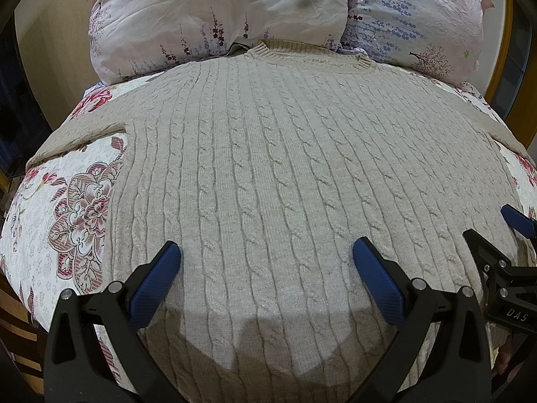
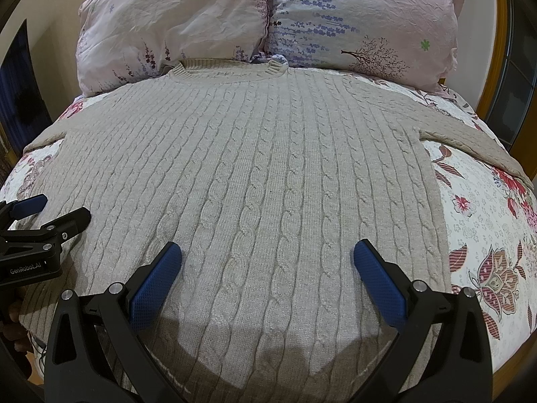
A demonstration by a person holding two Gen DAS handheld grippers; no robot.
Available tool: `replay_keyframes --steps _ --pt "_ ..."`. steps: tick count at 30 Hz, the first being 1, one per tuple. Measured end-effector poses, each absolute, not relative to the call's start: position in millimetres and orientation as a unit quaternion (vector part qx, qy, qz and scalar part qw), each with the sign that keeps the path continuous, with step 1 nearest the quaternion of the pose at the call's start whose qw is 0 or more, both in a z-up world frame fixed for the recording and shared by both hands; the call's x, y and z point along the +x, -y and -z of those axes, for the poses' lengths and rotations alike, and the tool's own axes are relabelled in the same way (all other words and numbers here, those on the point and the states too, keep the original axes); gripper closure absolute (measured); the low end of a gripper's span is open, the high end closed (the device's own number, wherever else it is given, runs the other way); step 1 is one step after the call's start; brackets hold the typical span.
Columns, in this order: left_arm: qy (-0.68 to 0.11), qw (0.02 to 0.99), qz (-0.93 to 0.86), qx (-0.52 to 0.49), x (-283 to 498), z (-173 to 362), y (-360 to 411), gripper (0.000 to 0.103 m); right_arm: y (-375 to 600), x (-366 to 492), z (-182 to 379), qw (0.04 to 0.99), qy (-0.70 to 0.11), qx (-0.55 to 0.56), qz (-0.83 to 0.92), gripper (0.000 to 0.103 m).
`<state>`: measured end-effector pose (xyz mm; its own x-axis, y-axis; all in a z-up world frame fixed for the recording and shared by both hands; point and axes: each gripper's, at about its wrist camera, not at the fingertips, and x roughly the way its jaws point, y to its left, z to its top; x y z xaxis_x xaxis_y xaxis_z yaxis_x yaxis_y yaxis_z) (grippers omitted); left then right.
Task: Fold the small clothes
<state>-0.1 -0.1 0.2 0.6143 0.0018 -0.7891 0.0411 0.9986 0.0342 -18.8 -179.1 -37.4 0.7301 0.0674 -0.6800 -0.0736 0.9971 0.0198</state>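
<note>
Floral bedspread (image 1: 67,208) under sweater (image 1: 268,168), beneath gripper (image 1: 266,262).

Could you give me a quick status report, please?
Left gripper and right gripper open, empty. Cable-knit sweater flat on floral bedsheet, unfolded. Nothing in the way.

A home bedroom: a bed with floral sheet (image 1: 50,208) and 2 pillows (image 2: 174,30) (lavender-print cases).

Beige cable-knit sweater (image 1: 268,174) flat, unfolded, sleeves spread, collar toward pillows (image 1: 214,16).
</note>
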Motion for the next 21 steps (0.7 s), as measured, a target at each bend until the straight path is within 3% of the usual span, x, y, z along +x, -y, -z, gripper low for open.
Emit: replay_keyframes --steps 21 --pt "-0.439 0.898 0.011 0.025 -0.1 -0.2 0.1 0.002 181.6 -19.0 35.5 0.928 -0.37 -0.005 -0.039 0.001"
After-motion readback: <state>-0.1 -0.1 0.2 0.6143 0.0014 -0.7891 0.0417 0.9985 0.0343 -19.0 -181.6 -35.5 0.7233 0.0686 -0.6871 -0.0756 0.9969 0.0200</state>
